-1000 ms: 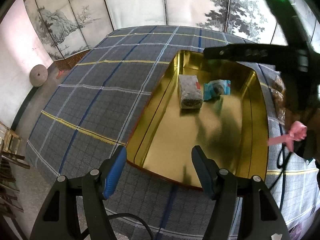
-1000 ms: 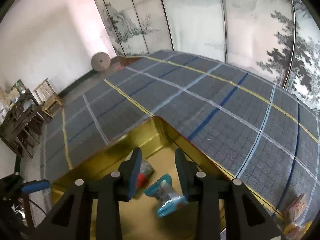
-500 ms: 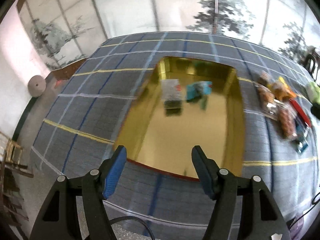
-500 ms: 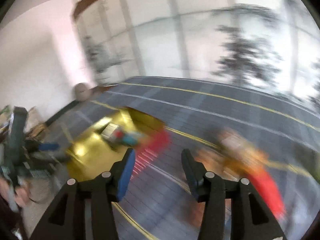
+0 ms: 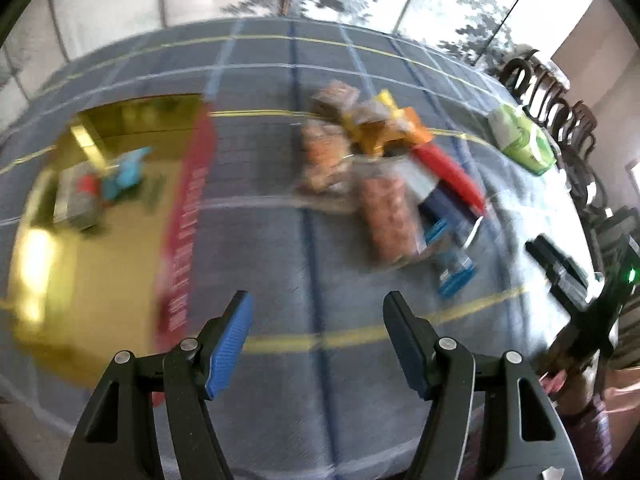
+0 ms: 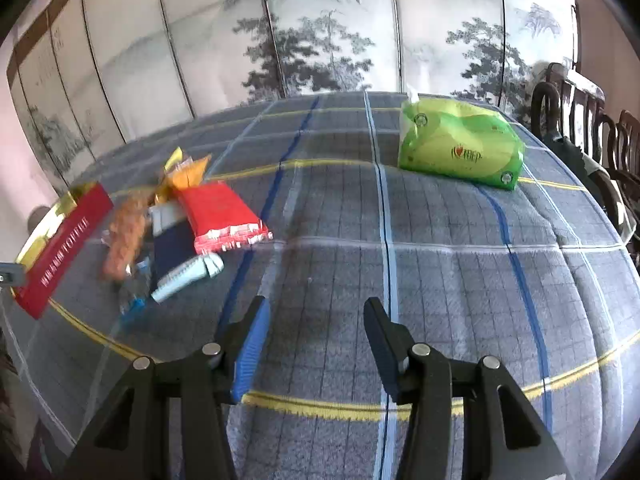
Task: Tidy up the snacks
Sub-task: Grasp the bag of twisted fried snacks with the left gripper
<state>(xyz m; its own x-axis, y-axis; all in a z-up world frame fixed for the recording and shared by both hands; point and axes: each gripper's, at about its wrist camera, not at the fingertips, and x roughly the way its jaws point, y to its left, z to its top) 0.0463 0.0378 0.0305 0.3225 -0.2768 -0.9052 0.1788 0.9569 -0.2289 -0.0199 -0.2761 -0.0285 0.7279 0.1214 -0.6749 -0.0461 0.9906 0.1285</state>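
Snacks (image 6: 168, 224) lie in a loose heap on the checked blue cloth (image 6: 440, 280), just right of the gold tray (image 5: 60, 260) with its red outer wall. In the tray two packets already rest toward the far side: a greyish one (image 5: 78, 196) and a light blue one (image 5: 128, 170), touching or nearly so; the blur hides which. In the heap I can make out a red flat packet (image 6: 220, 212), an orange-and-yellow one (image 6: 186, 172) beyond it, a clear bag of brownish pieces (image 6: 124, 236) on the left, a dark blue packet (image 6: 172, 244), and a pale blue tube-like wrapper (image 6: 188, 276) nearest of all. Well off to the far right sits a green pack of tissues (image 6: 460, 148), apart from everything.

The left gripper (image 5: 316, 340) hangs over bare cloth between tray and heap, jaws apart and nothing in them. The right gripper (image 6: 316, 348) is over empty cloth right of the heap, its jaws opening, nothing between them either.

These look like light, crinkly things; the film should be slippery and the contents easily crushed. I would take the pale blue wrapper first, since it lies free at the near edge, and pinch it across its middle. The red packet looks stiffer; a grip on its near sealed edge should hold without squeezing what is inside.
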